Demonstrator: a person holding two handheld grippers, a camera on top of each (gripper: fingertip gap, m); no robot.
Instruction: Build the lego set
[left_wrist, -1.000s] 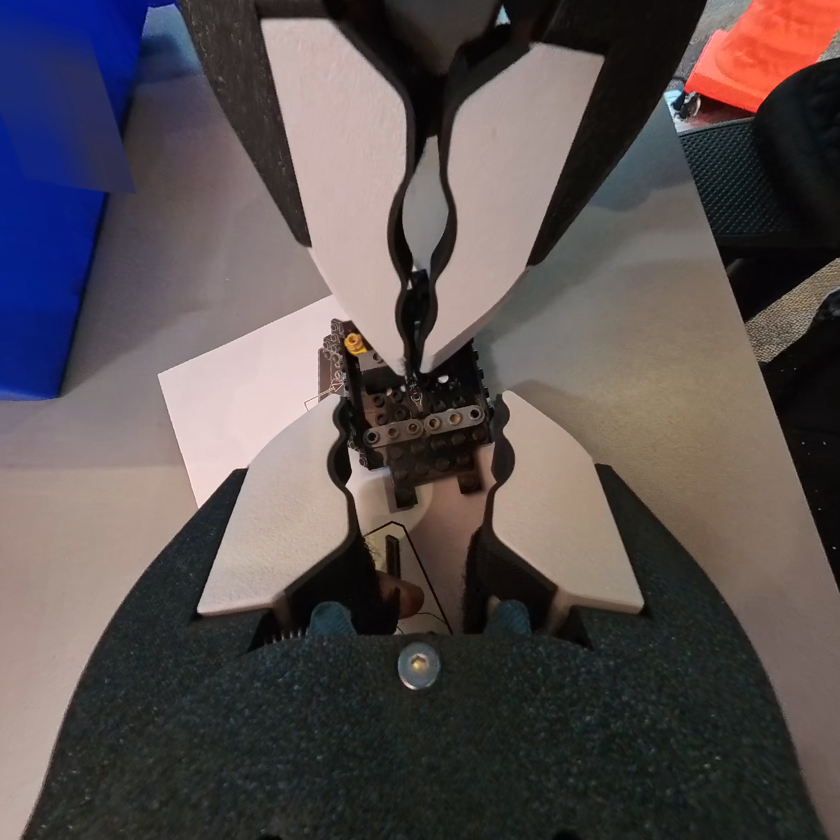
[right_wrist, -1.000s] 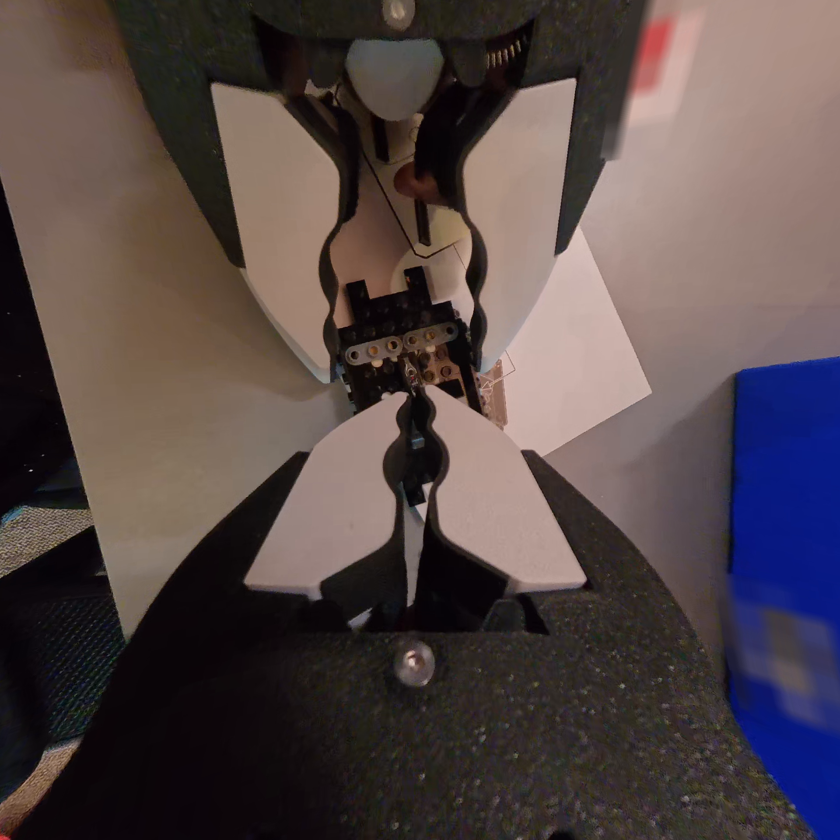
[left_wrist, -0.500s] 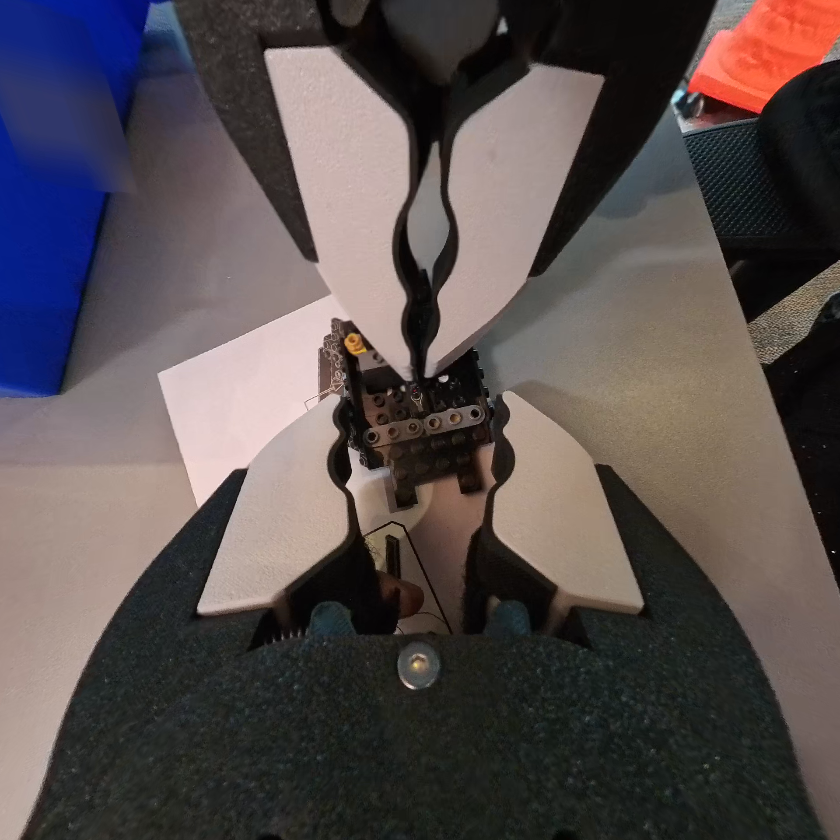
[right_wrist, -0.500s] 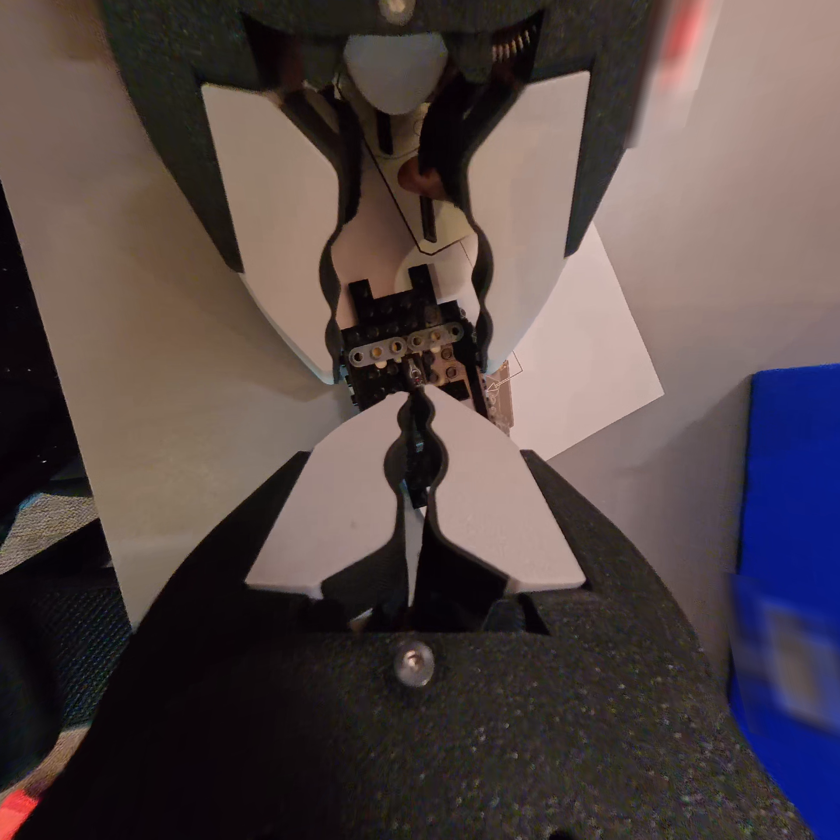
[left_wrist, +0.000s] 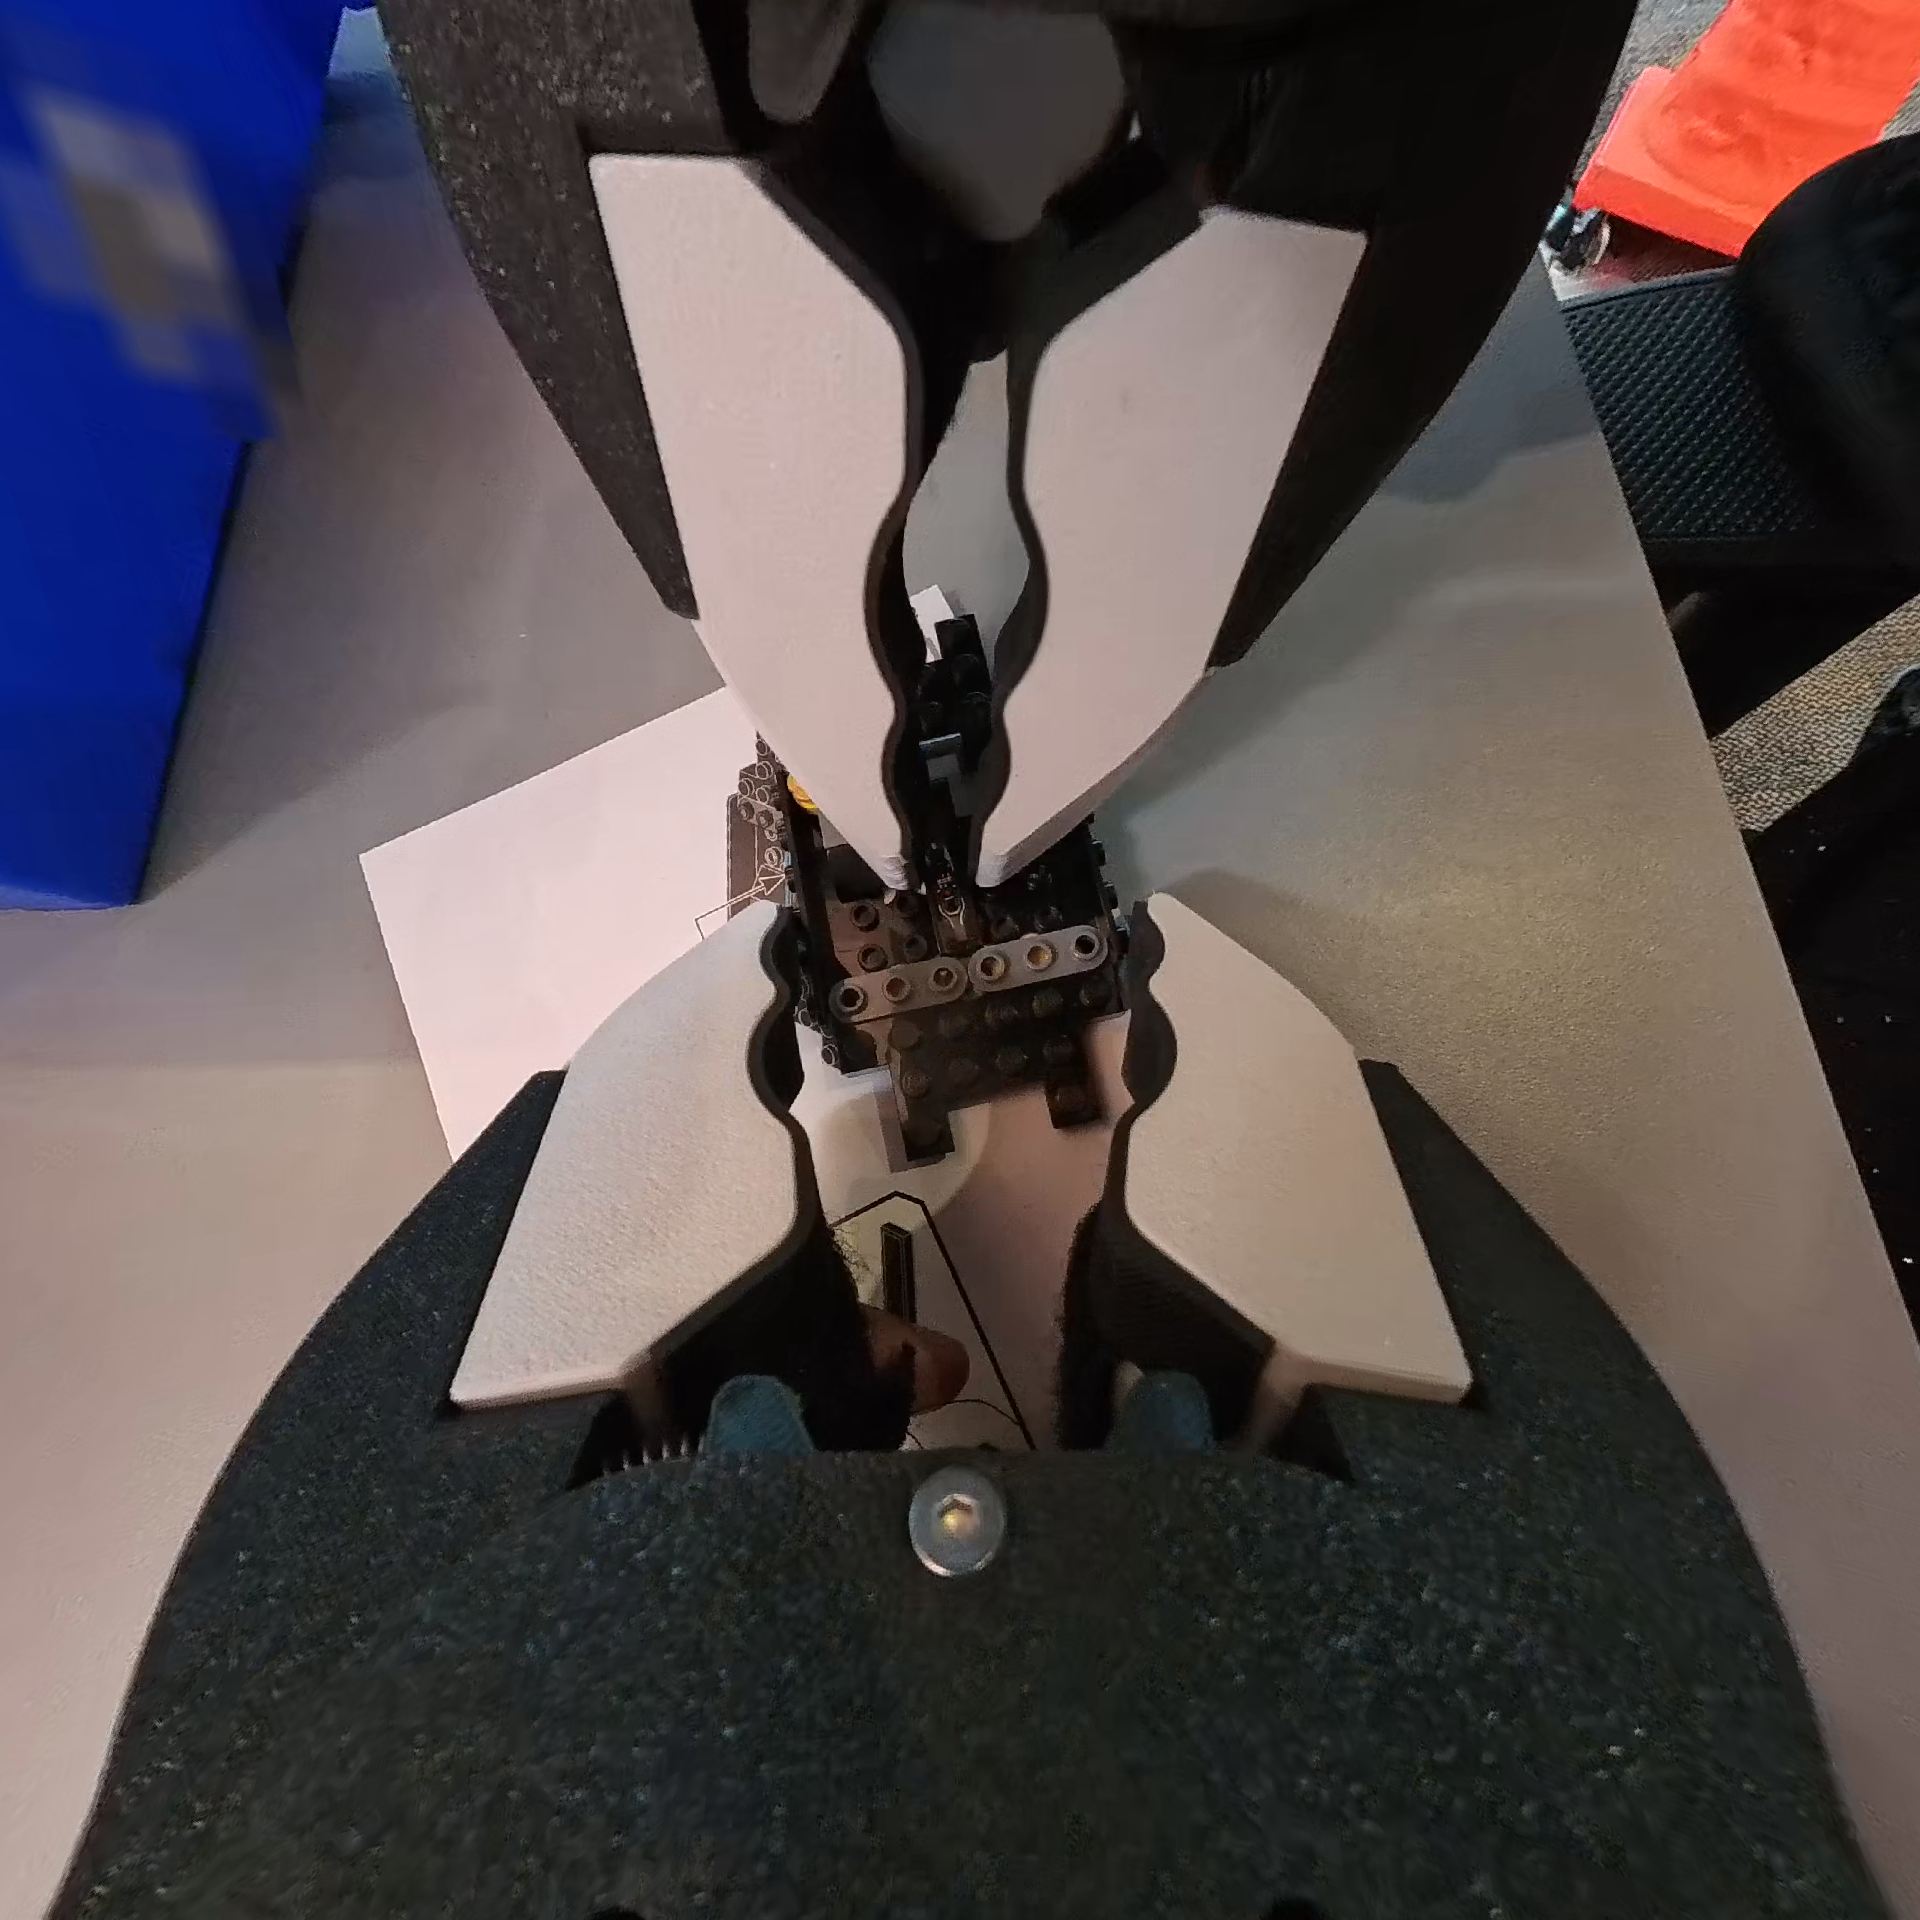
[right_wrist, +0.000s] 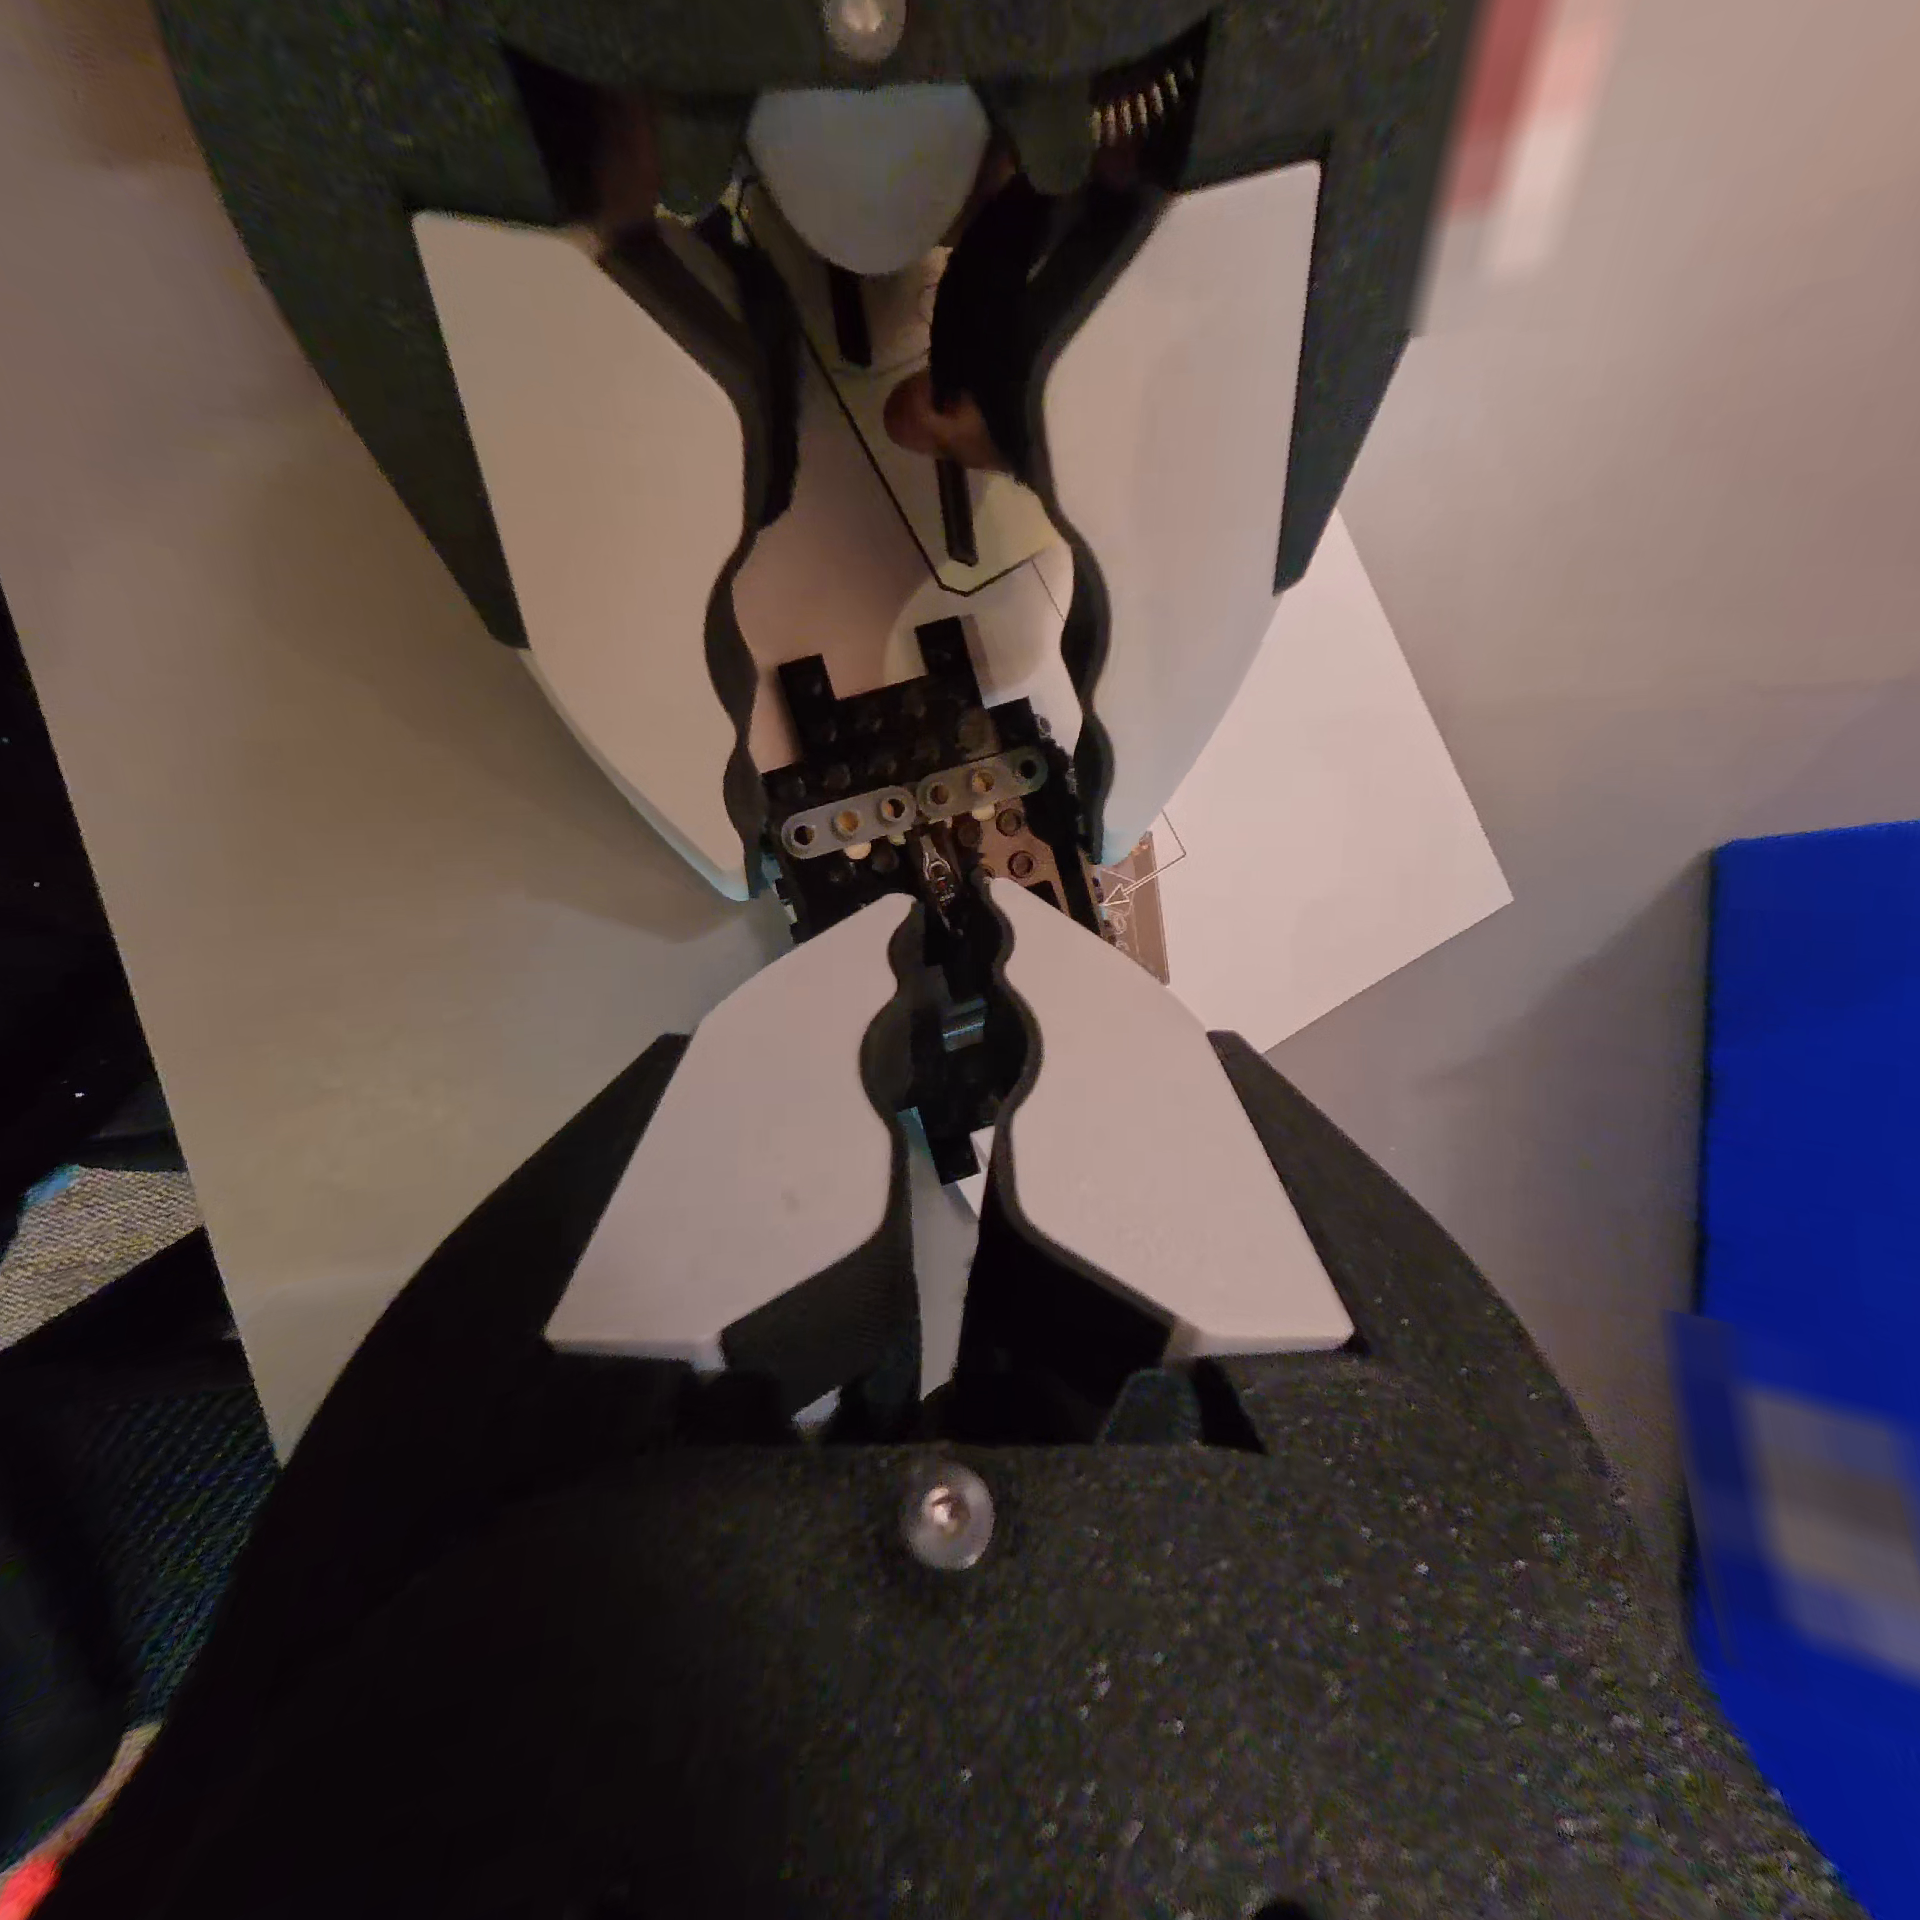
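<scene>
Left wrist view: left tool clamps the half-built black lego model; right tool, narrowly parted around a small black piece, presses it on top; more building remains.

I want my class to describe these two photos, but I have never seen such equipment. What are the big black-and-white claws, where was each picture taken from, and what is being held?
The claws are two hand-held grippers, each with a camera looking along its own fingers. The two face each other, so each picture also shows the other gripper at the top. The left gripper is clamped around a black lego model on a sheet of paper on a grey table. The right gripper pinches a small dark piece whose tip meets the model's top. A blue box stands at the side.
</scene>
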